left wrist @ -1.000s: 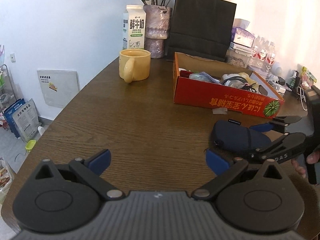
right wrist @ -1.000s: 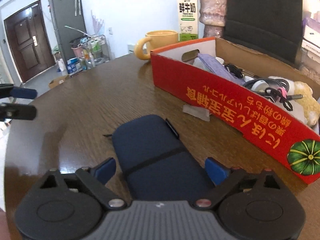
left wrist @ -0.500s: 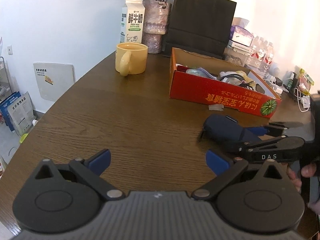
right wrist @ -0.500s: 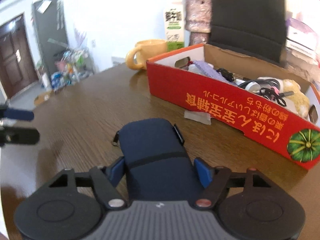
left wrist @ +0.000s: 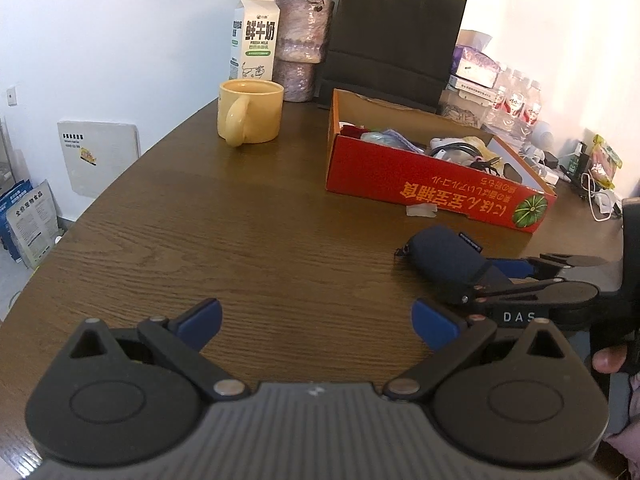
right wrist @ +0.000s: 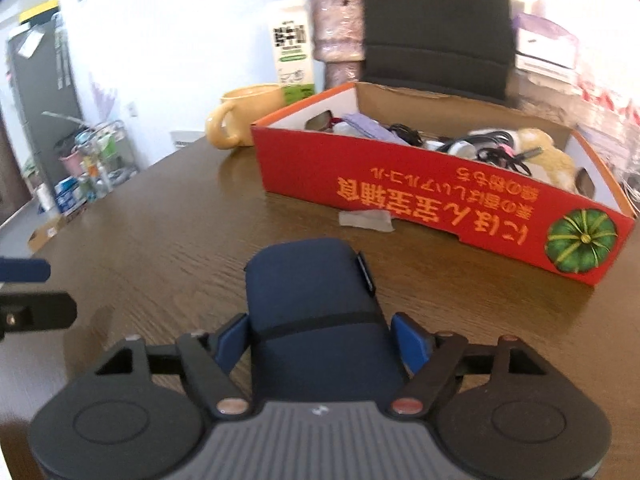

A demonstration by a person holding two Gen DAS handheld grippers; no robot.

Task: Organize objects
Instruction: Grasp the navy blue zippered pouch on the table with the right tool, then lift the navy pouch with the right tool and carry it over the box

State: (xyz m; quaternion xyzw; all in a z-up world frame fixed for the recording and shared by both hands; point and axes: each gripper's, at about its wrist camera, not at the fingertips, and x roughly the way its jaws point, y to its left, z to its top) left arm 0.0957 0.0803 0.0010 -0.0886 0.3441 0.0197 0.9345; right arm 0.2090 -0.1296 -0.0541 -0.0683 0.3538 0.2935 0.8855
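Observation:
A dark blue pouch (right wrist: 316, 304) is clamped between the blue pads of my right gripper (right wrist: 320, 338) and is lifted a little off the brown table (right wrist: 160, 248). It also shows in the left wrist view (left wrist: 444, 252), held by the right gripper (left wrist: 496, 276). A red cardboard box (right wrist: 440, 204) with cables, a plush toy and other small items stands just beyond it. My left gripper (left wrist: 316, 320) is open and empty over the table, left of the pouch.
A yellow mug (left wrist: 248, 110), a milk carton (left wrist: 256, 36), a vase of flowers (left wrist: 302, 44) and a black paper bag (left wrist: 396, 36) stand at the back. A small clear wrapper (left wrist: 420, 210) lies in front of the box. Water bottles and clutter are at the right.
My right gripper has closed on the blue pouch and raised it slightly toward the box. My left gripper has stayed open and drawn back a little.

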